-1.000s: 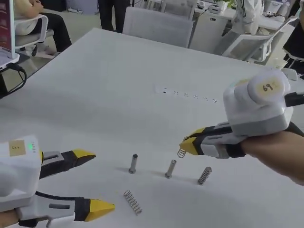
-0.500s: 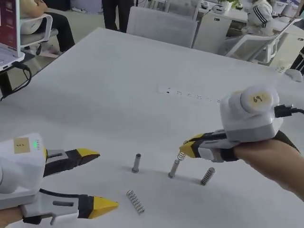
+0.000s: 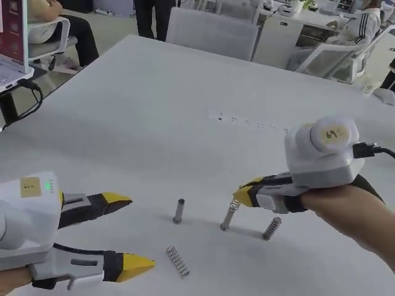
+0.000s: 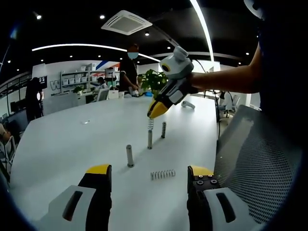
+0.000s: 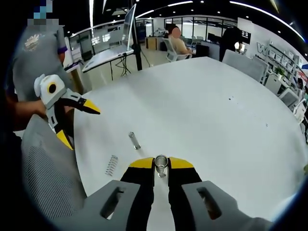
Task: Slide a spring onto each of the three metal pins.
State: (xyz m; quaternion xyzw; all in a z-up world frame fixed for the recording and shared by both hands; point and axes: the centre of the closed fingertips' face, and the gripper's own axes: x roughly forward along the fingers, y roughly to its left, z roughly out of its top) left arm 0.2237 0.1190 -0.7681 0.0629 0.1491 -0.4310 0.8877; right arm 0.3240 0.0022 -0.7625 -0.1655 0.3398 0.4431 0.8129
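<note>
White desk (image 3: 154, 111) carries everything. Your left gripper (image 3: 128, 231) hovers low at the near left, fingers (image 4: 98, 169) wide apart, nothing in them. Your right gripper (image 3: 241, 192) reaches in from the right, fingers closed on a spring (image 5: 161, 165), pinched near its top end. Three pins stand upright in a row in front of you: bare pin (image 3: 179, 211) on the left, middle pin (image 3: 227, 219), right pin (image 3: 270, 228) already sleeved in its own spring. The spring you're holding hangs right at the top of the middle pin; can't tell whether its lower end is over the tip. Loose spring (image 3: 177, 260) lies flat on the desk near the bare pin, just ahead of your left fingers
</note>
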